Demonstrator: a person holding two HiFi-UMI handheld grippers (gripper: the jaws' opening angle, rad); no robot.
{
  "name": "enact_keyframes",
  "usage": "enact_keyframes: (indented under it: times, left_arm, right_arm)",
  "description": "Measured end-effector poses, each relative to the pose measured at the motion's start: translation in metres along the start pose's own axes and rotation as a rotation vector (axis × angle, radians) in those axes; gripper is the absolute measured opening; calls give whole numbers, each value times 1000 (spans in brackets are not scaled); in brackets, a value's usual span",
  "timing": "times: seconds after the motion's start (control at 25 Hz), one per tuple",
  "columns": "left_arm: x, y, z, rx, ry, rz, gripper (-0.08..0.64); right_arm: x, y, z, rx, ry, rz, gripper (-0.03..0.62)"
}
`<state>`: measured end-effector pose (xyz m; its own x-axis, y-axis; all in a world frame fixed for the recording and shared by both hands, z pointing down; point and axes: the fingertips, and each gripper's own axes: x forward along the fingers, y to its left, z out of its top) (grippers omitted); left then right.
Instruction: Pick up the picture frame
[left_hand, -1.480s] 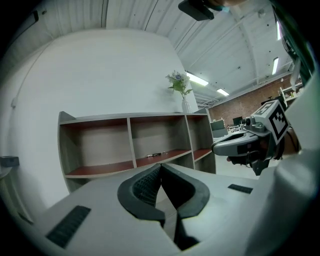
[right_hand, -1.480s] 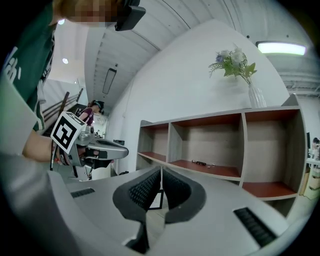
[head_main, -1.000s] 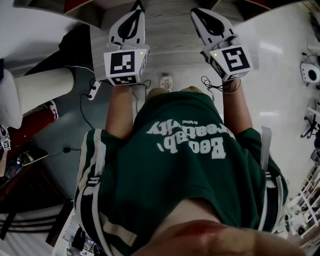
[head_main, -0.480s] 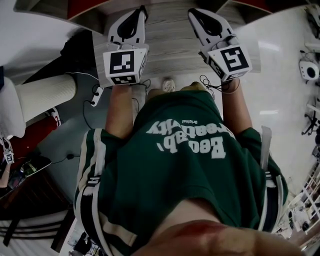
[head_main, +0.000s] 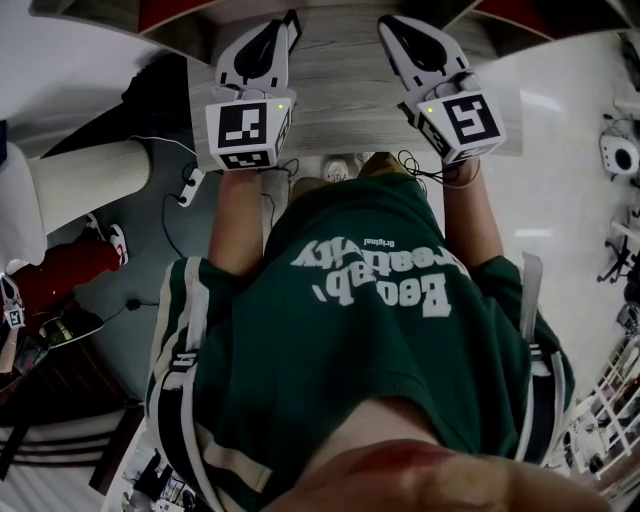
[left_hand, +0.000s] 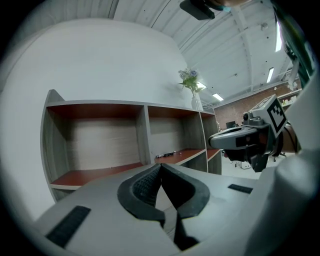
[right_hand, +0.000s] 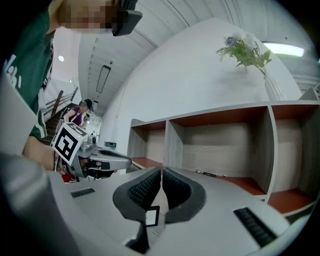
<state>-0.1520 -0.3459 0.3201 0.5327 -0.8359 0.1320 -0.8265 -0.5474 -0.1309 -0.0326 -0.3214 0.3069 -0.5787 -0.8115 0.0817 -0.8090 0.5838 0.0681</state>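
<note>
Open shelving, white wall, seemingly pale floor

This is a big hall dressed as a mock home: a ribbed ceiling with strip lights, a bare shelf topped by a vase, and cables across the floor.
</note>
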Motion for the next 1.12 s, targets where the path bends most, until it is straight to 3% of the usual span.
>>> enact_keyframes:
  times: [0.32, 0.76, 1.12]
  left_arm:
    - [32, -18, 12, 40, 36, 55, 18]
    - [30, -22, 15, 49, 70, 197, 18]
    - [44, -42, 6, 55, 96, 233, 18]
  right_arm:
    - [6, -45, 11, 25, -49, 62, 37]
    - [12, -56, 5, 43, -92, 201, 37]
    - [12, -75, -6, 68, -119, 246, 37]
